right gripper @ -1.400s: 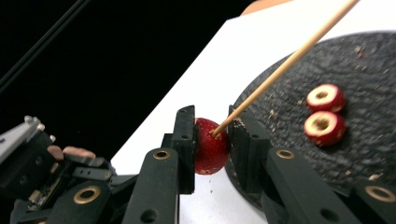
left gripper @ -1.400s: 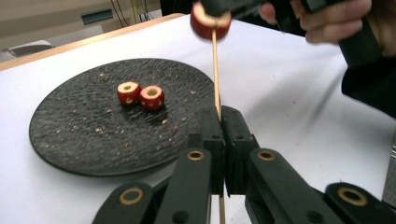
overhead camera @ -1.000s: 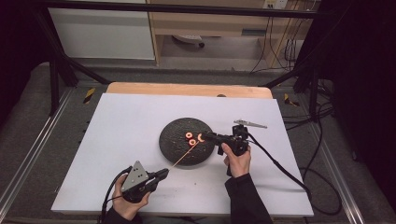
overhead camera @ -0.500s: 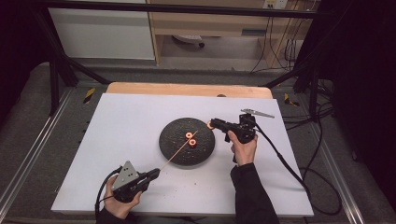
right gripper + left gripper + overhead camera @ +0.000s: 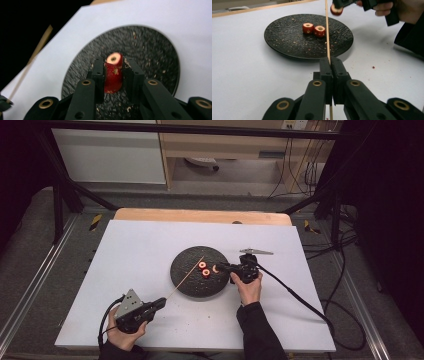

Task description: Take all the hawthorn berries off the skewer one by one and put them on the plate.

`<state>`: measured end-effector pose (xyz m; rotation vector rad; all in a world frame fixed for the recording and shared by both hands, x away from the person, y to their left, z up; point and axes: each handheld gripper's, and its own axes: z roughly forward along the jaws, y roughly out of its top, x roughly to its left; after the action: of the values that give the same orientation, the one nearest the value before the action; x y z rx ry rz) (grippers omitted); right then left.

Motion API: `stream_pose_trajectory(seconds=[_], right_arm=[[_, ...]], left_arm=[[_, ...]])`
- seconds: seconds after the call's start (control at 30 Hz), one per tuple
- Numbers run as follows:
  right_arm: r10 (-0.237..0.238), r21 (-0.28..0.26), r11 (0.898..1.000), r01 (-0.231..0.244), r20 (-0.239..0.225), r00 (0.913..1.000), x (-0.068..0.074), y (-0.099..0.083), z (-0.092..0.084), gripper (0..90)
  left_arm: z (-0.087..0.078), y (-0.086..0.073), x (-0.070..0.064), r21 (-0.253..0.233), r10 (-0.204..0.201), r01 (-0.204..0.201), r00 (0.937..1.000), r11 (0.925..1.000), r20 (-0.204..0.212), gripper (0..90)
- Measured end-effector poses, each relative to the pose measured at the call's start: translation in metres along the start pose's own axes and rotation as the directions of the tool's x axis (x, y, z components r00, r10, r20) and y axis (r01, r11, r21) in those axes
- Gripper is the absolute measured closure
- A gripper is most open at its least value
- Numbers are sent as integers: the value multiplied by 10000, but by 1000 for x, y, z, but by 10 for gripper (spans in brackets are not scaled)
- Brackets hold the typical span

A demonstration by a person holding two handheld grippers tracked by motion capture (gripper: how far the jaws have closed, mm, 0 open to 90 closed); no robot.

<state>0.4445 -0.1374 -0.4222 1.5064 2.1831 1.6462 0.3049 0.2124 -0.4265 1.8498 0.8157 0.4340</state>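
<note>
A black plate [image 5: 186, 279] lies mid-table with two red cored pieces [image 5: 202, 265] [image 5: 206, 272] on it; they also show in the left gripper view [image 5: 308, 28] [image 5: 319, 31]. My right gripper [image 5: 220, 266] hovers over the plate's right rim, shut on a third red piece [image 5: 113, 72] with a pale, holed end face. My left gripper [image 5: 162, 301], near the front left, is shut on a thin wooden skewer [image 5: 327, 37]. The skewer slants up over the plate [image 5: 287, 42] toward the held piece [image 5: 336, 10].
The white table top [image 5: 125, 260] has a wooden strip [image 5: 200, 215] along its far edge. Crumbs dot the plate and the table near it. Cables trail from both grippers, the right one [image 5: 300, 300] across the table's right side. Shelving stands beyond.
My right gripper, which had moved up and to the right, has come back down to the plate's right rim with the red piece. The left gripper and skewer shifted slightly left.
</note>
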Motion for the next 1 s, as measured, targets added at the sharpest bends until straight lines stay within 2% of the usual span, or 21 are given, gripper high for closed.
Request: stream_pose_trajectory(seconds=[0.2, 0.37, 0.5, 0.7, 0.87, 0.93, 1.0], right_arm=[[-194, 587, 9981, 173, 355, 9992, -3, -14, 16, 731], [-340, 808, 9963, 298, 511, 9981, -5, -20, 21, 720], [-446, 790, 9961, 395, 629, 9970, -5, -20, 21, 657], [-857, 365, 9958, 839, 523, 9949, -1, -13, 6, 502], [-1161, 271, 9930, 1151, 372, 9925, -1, -13, -12, 292], [-1407, 284, 9898, 1395, 454, 9890, -2, -15, -19, 202], [-1666, 374, 9856, 1646, 563, 9844, -4, -17, -25, 149]], left_arm=[[1, 0, 1, 85, -86, 86, 10000, 9999, -39, 882], [3, -1, 2, 182, -142, 142, 9999, 9997, -25, 882], [3, -1, 2, 208, -148, 148, 9999, 9997, -30, 882], [2, 0, 3, 203, -227, 227, 9997, 9995, -20, 882], [2, 1, 3, 222, -253, 254, 9997, 9994, -17, 882], [1, 1, 3, 246, -270, 271, 9996, 9993, -21, 882], [2, 2, 3, 278, -289, 289, 9996, 9992, -16, 882]])
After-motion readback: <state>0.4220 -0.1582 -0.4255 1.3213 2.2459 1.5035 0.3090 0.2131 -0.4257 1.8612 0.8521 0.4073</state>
